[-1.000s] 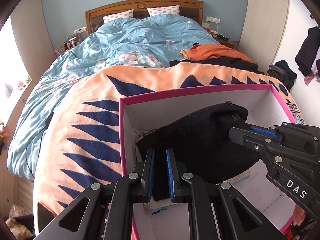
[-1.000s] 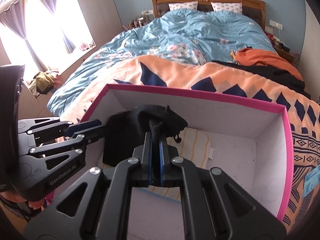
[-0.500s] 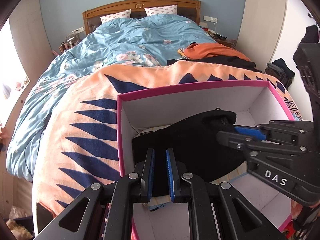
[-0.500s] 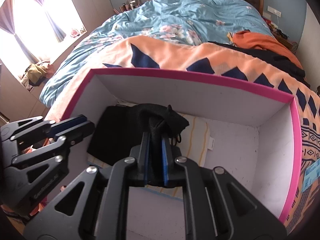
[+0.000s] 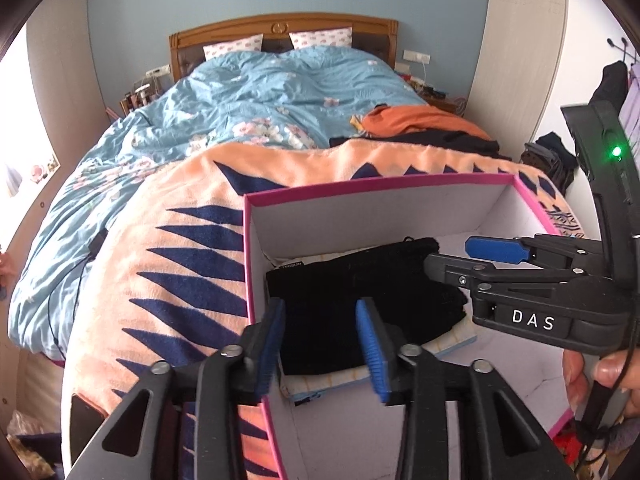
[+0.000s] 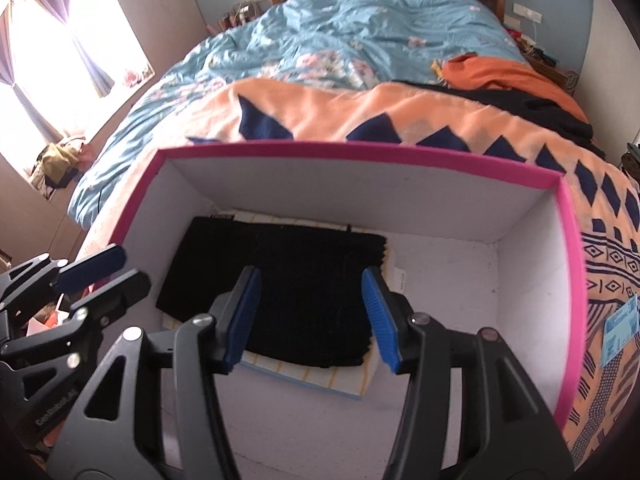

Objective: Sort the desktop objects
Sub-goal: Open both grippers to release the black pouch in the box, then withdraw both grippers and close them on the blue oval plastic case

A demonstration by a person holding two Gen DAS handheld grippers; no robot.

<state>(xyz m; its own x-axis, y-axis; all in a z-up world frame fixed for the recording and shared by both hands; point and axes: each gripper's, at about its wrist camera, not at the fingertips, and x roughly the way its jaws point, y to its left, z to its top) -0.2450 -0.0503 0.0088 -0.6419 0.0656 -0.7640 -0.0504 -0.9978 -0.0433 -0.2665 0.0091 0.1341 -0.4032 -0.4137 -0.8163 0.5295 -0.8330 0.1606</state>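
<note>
- Pink-rimmed box (image 6: 568,264), white inside, standing on an orange blanket with navy triangles (image 5: 176,240) at the foot of a bed.
- Black folded garment (image 6: 288,288) lying flat in the box, toward its left half, on top of a folded white cloth with yellow stripes (image 6: 320,378); striped cloth edged in light blue, showing past the garment's near edge.
- Small label visible at the garment's far left corner in the left wrist view; text too small to read.
- Left gripper (image 5: 322,344) above the box's left wall, jaws opening; blue pads apart, garment seen between them but below, not pressed by either pad. Released.
- Right gripper (image 6: 310,320) over the middle of the box, jaws opening; blue pads spread wide, garment beneath and between them, no contact with the pads apparent. Released.
- Right gripper also seen side-on in the left wrist view (image 5: 452,260), fingers parted over the garment's right end; green light lit on its body.
- Hand (image 5: 600,380) on the right gripper's handle, partly in view at the lower right.
- Right part of the box floor bare white.
- Beyond the blanket: blue floral duvet (image 5: 280,96), two patterned pillows against a wooden headboard (image 5: 280,28), orange cloth (image 6: 504,74) and a dark garment at the bed's right side.
- Curtained window (image 6: 60,48), brightly lit, at left in the right wrist view.
</note>
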